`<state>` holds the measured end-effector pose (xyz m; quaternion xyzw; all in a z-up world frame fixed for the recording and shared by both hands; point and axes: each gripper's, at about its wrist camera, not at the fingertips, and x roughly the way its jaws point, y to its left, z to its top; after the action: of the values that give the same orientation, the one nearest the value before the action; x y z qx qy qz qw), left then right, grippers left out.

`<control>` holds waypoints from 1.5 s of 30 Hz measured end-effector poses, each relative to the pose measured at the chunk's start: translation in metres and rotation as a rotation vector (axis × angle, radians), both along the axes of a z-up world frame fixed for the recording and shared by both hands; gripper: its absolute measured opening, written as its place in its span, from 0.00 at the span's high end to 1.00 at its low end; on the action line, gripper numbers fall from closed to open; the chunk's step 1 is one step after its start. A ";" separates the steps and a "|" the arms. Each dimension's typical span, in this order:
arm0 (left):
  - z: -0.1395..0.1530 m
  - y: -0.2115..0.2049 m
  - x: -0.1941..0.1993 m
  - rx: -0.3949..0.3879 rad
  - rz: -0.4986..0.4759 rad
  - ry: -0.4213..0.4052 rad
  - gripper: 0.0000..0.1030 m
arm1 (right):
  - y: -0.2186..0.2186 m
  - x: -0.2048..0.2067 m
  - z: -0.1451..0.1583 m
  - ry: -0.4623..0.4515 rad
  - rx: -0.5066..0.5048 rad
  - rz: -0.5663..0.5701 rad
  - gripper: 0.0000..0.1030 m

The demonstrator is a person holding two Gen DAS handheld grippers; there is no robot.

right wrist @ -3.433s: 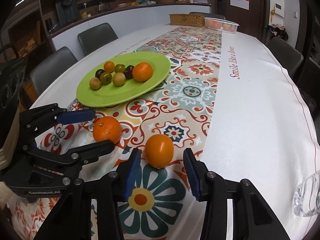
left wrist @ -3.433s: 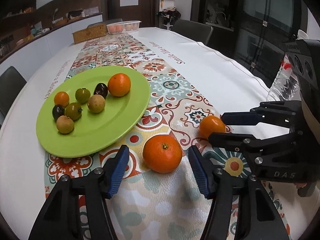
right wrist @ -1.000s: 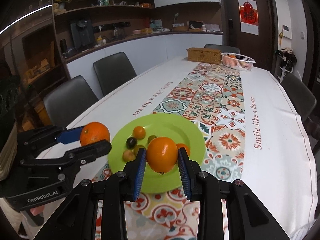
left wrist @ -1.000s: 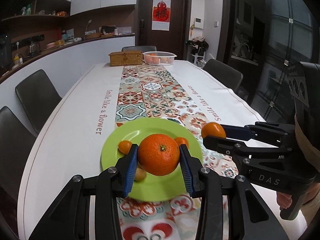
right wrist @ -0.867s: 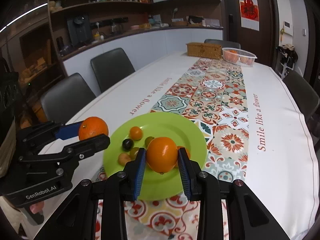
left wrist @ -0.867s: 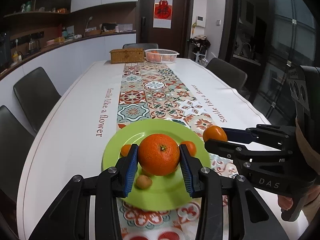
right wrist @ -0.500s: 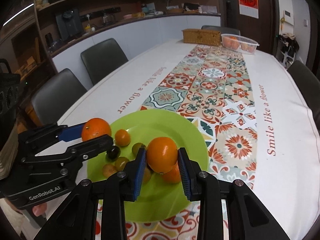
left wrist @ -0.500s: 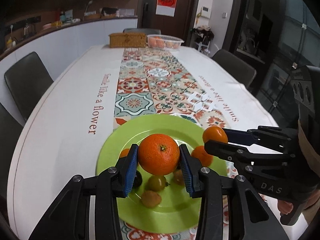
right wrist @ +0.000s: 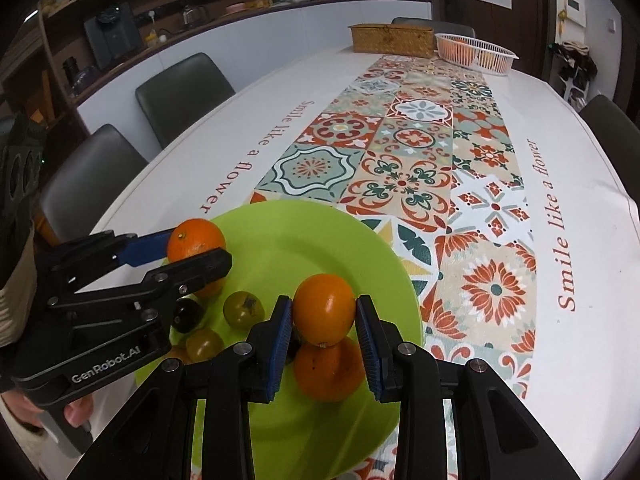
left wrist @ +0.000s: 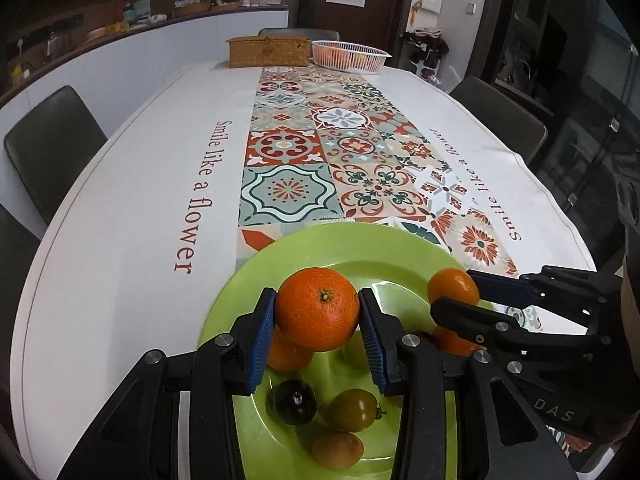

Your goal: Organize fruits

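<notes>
The large orange (left wrist: pixel 318 314), stem scar tipped up toward the camera, round with no long axis, is clamped by the left gripper (left wrist: pixel 318 332) over the green plate (left wrist: pixel 304 250) near the tabletop's (left wrist: pixel 120 240) near edge; the right gripper (right wrist: pixel 324 330) pinches a smaller orange (right wrist: pixel 324 308) likewise; placing step: lower onto bare plate, then part the fingers.

Two oranges held above a green plate (left wrist: pixel 384 256) of fruit on a dining table.

The larger, dimpled orange (left wrist: pixel 318 309) sits clamped in the left gripper (left wrist: pixel 318 322); the smaller, smoother orange (right wrist: pixel 324 308) is pinched in the right gripper (right wrist: pixel 323 330), both over the plate. Under them lie two more oranges, one (right wrist: pixel 328 372) directly beneath the smaller fruit, with a dark plum (left wrist: pixel 294 397), a green-brown plum (left wrist: pixel 354 409) and a small tan fruit (left wrist: pixel 338 449) clustered at the near side.
</notes>
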<state>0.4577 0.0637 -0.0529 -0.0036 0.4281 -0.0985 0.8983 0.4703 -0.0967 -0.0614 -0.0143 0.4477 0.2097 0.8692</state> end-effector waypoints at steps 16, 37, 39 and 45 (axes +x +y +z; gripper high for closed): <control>0.036 -0.007 -0.065 0.022 0.044 -0.098 0.54 | -0.021 -0.043 0.033 -0.101 0.016 -0.037 0.66; 0.093 -0.033 -0.215 0.075 0.078 -0.288 0.19 | -0.069 -0.191 0.088 -0.262 0.067 -0.150 0.30; 0.094 -0.036 -0.228 0.076 0.080 -0.297 0.17 | -0.071 -0.205 0.089 -0.272 0.060 -0.151 0.30; 0.098 -0.045 -0.271 0.079 0.100 -0.328 0.12 | -0.079 -0.244 0.092 -0.304 0.041 -0.157 0.27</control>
<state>0.1872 0.0190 0.0447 0.0266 0.2786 -0.0359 0.9594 0.2259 -0.1758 0.0305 0.0067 0.3065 0.1457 0.9406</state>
